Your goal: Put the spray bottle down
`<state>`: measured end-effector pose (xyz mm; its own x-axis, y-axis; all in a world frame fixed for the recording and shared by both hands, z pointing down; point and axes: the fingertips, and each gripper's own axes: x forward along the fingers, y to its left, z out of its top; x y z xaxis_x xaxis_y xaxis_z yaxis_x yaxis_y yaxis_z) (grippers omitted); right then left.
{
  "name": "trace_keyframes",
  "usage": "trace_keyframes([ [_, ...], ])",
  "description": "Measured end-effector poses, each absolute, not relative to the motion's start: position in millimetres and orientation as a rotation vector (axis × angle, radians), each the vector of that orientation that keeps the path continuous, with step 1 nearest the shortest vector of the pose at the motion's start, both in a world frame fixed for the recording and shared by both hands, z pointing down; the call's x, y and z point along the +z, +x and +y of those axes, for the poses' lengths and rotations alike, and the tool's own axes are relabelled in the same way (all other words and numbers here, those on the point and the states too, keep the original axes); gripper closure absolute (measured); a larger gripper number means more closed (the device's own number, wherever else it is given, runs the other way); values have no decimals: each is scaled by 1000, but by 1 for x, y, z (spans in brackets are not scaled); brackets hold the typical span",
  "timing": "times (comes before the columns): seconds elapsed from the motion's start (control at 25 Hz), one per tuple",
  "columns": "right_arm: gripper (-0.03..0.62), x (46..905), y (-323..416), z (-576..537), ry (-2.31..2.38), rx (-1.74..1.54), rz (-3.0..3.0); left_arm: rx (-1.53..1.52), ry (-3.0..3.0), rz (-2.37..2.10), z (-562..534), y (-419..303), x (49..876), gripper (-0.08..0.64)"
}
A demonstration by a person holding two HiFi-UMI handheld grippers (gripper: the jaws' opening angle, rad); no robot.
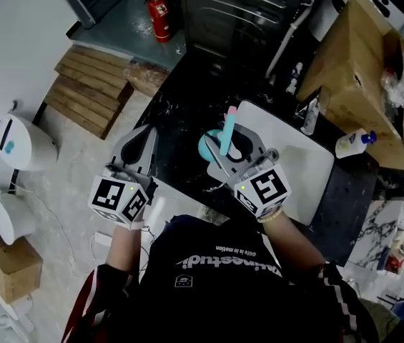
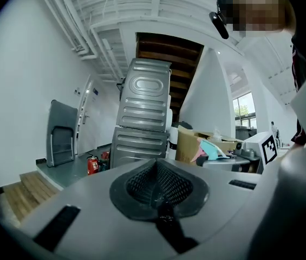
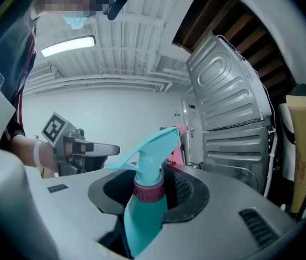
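Between the ribbed black pads of the right tongs [image 3: 151, 195], the spray bottle [image 3: 143, 213] stands upright. It is clamped on its teal plastic body just under the dark pink collar. Its lower part is sunk out of sight in the smooth grey housing. In the head view only the long trigger head with its pink nozzle tip and a curve of teal body show past the tongs. The bottle sits there against the glossy black surface [image 1: 180, 113], just beside a white slab [image 1: 298, 166] with rounded corners. How far above either it hangs cannot be told.

The left tongs [image 2: 158, 187] are pressed together, their mesh-textured pads meeting at a seam with nothing between them. Both hands hold their tongs level and side by side in front of the chest, marker cubes nearest the body. A ribbed grey metal cabinet [image 2: 143, 118] rises beyond, with a red fire extinguisher [image 1: 159, 10] at its foot.
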<state>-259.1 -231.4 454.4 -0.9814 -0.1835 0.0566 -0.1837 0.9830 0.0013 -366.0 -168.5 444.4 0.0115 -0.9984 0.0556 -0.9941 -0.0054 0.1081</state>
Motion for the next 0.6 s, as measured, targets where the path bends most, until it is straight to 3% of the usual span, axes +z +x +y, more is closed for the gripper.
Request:
trace_keyframes([
  [0.6, 430, 539, -303, -205, 162, 31, -2982, -62, 2064, -2166, -142, -402, 463, 545],
])
